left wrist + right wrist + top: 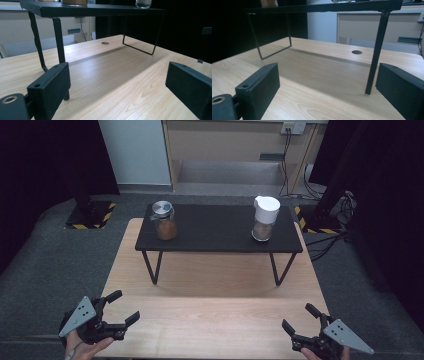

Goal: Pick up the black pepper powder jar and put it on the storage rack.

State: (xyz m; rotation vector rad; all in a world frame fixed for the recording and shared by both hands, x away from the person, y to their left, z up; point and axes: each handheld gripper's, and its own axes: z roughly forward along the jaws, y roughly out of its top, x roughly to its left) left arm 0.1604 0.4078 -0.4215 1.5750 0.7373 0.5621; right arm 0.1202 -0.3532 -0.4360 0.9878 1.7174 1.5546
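We see two jars on the black shelf (220, 227) in the upper middle of the high view: the brown-filled jar with the metal lid (164, 220) at its left end, the white-capped jar (264, 218) at its right end, well apart from each other and from both grippers. Our left gripper (120, 308) sits at lower left and our right gripper (299, 318) at lower right, low over the near edge of the wooden table (210, 325). Both have jaws spread wide with nothing between them, only bare tabletop showing in each gripper view.
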